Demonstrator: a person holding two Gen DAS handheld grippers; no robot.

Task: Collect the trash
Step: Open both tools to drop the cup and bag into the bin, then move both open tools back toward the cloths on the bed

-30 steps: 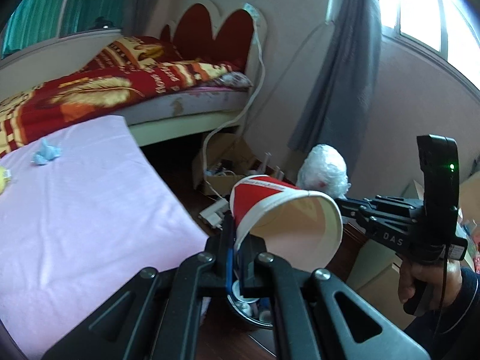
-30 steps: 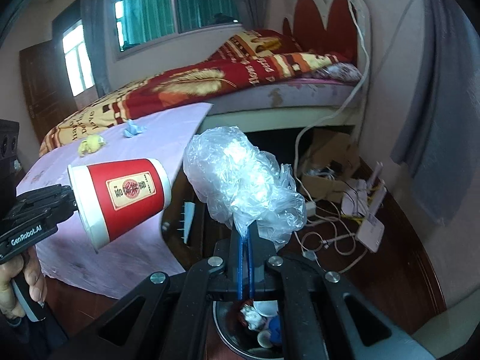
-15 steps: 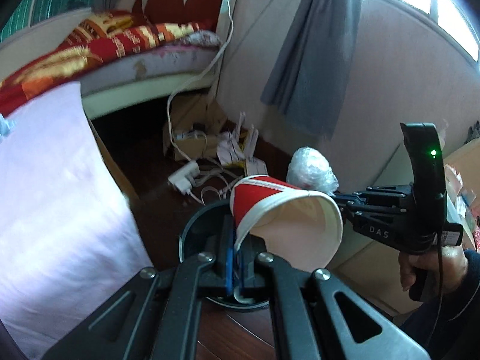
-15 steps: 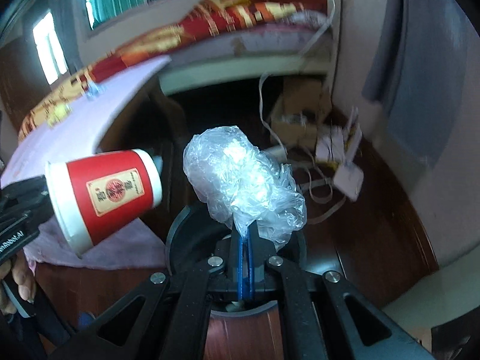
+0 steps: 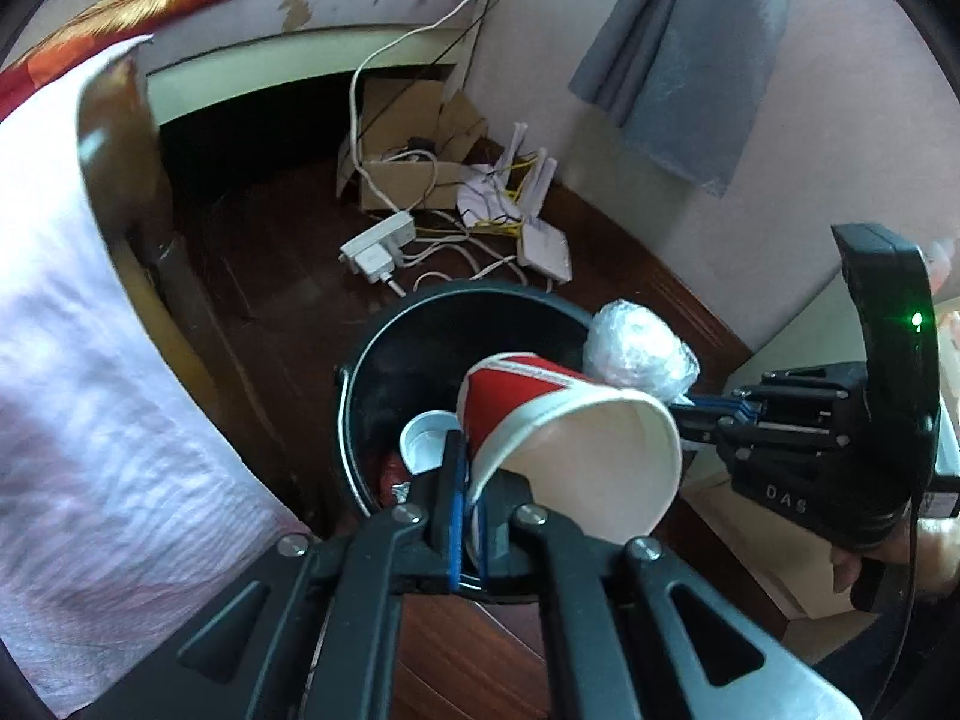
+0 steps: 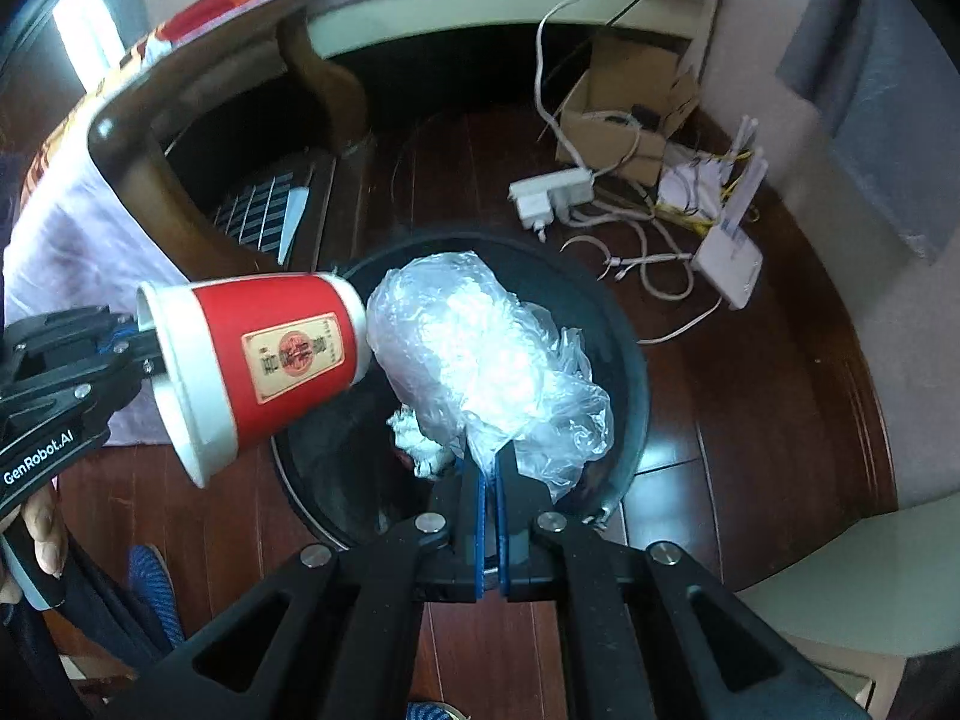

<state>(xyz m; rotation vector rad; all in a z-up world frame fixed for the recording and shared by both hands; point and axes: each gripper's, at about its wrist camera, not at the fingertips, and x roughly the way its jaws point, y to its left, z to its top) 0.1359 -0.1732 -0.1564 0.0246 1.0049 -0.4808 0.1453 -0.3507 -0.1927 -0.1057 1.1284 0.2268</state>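
A red and white paper cup (image 5: 576, 456) lies on its side over the black bin (image 5: 384, 348), its rim still between the pads of my left gripper (image 5: 474, 468), whose jaws are opening. A crumpled clear plastic bag (image 6: 480, 348) hangs over the same bin (image 6: 630, 360), pinched at its lower edge by my right gripper (image 6: 491, 468), whose jaws are also opening. Each view shows the other tool: the cup (image 6: 270, 360) with the left gripper (image 6: 144, 348), and the bag (image 5: 636, 354) with the right gripper (image 5: 702, 414). Trash lies in the bin.
A pink-clothed table (image 5: 78, 360) stands left of the bin. Behind it on the dark wood floor lie a power strip (image 5: 378, 246), cables, a cardboard box (image 5: 408, 180) and a white router (image 6: 729, 264). A grey curtain (image 5: 690, 60) hangs by the wall. A bed runs along the back.
Both grippers have come down and tipped toward the floor with the cup and the bag. The bin, earlier only partly seen below, now fills the middle under both.
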